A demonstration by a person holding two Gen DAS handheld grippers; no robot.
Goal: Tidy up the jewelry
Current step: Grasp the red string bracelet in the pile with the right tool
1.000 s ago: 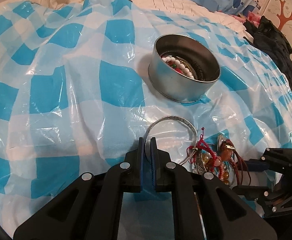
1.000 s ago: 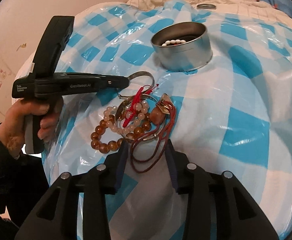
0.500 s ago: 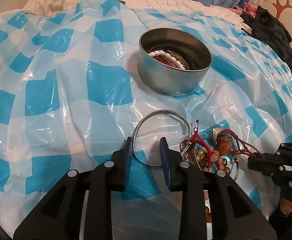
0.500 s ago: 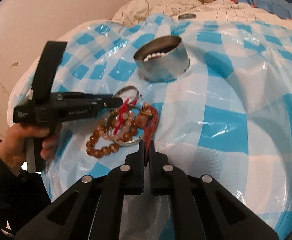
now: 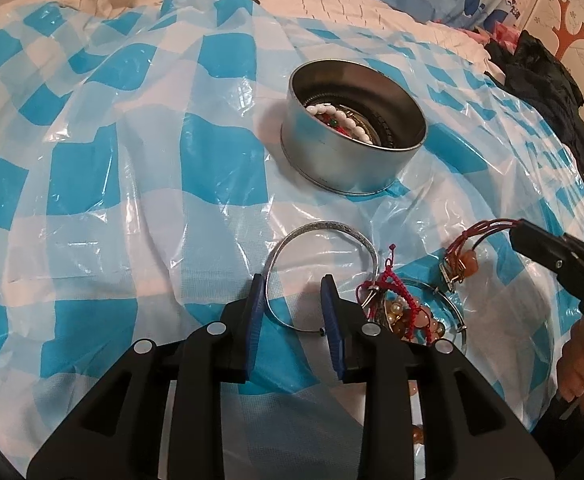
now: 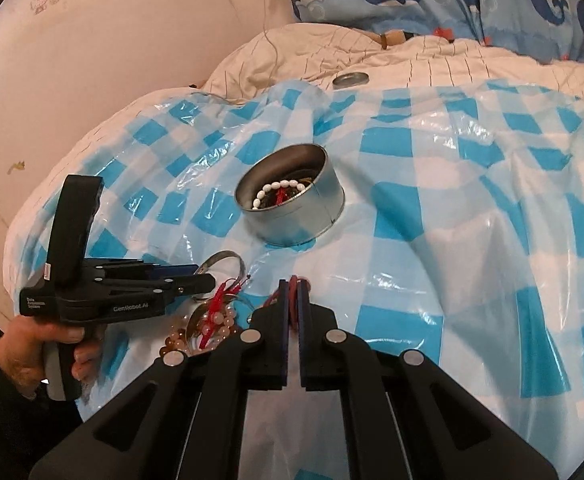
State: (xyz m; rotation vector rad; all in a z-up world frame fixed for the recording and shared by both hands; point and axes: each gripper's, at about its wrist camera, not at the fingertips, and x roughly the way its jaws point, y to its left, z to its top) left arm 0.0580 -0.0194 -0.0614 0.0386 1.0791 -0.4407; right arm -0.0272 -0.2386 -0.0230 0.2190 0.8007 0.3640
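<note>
Left gripper point(image 5: 292, 300) spread wide w/ silver bangle point(image 5: 324, 240) rim between fingers, right gripper point(image 6: 293, 292) pinching red cord necklace point(image 5: 462, 258).

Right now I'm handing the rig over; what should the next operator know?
Right hand-held gripper: shut on the dark red cord necklace, lifting it off the pile.
Left hand-held gripper: open, fingers either side of the thin silver bangle lying on the blue checked plastic sheet.
Done: white bead bracelet and others lie in the round metal tin.
Left: necklace, bangle, amber bead bracelets.
</note>
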